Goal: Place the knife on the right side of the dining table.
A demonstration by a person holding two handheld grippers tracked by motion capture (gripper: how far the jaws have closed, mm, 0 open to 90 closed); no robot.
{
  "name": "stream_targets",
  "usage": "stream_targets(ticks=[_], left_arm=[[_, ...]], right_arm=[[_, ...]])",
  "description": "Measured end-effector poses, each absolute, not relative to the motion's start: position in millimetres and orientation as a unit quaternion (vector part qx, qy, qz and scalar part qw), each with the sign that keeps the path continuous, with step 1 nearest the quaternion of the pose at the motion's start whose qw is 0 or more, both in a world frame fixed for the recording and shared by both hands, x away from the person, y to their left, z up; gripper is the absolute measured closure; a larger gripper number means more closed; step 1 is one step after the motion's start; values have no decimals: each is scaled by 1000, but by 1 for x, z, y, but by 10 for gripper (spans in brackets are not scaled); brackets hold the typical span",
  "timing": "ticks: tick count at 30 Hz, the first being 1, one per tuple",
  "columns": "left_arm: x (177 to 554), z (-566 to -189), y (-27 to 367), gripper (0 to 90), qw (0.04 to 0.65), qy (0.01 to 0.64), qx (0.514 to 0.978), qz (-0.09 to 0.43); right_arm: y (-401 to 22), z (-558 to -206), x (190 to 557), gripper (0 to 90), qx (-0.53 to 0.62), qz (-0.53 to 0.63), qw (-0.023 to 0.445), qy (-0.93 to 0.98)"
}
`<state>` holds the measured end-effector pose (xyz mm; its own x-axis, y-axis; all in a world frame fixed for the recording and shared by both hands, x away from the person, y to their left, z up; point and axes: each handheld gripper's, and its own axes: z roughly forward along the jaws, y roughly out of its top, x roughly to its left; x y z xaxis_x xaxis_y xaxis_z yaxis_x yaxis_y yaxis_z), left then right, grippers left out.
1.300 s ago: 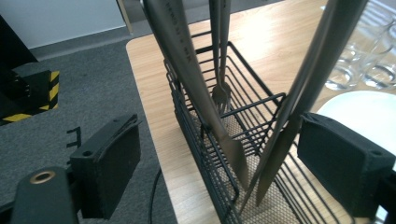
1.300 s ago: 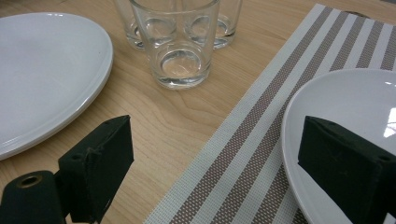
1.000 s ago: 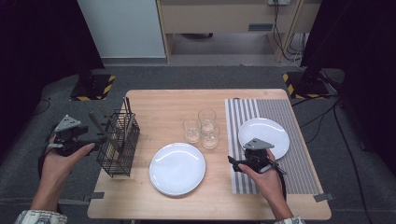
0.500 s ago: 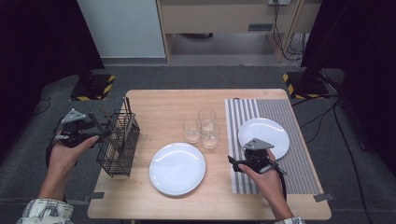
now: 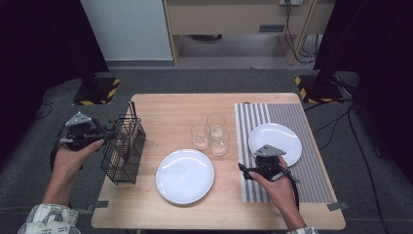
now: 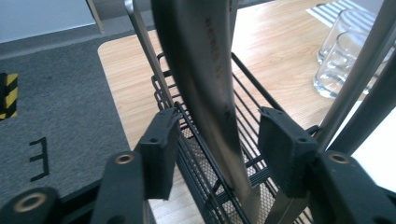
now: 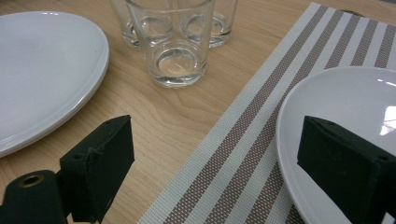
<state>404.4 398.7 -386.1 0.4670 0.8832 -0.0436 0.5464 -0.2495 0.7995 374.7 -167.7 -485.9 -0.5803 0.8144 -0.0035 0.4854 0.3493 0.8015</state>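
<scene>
Left gripper at black wire cutlery basket, left table edge. Jaws have just been closing around steel knife blade standing in basket; pads not yet touching. I centre blade, squeeze flat faces, lift straight. Right gripper open, idle by striped placemat.

High view looks down on the whole table; both claw views sit close, sharing the glasses.

Two white plates, three glasses, one wire caddy, one striped placemat.

Left gripper fingers closing; right gripper agape
</scene>
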Motion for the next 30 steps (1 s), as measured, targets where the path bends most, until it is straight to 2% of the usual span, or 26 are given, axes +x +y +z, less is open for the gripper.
stream_targets(ticks=[15,30], left_arm=[[402,-382,397,728,405,457,762,217],[386,-374,386,769,392,426,783,228]], right_arm=[[-170,-484,375,115,411,401,205,793],[-175,-483,376,118,418,405,201,788]])
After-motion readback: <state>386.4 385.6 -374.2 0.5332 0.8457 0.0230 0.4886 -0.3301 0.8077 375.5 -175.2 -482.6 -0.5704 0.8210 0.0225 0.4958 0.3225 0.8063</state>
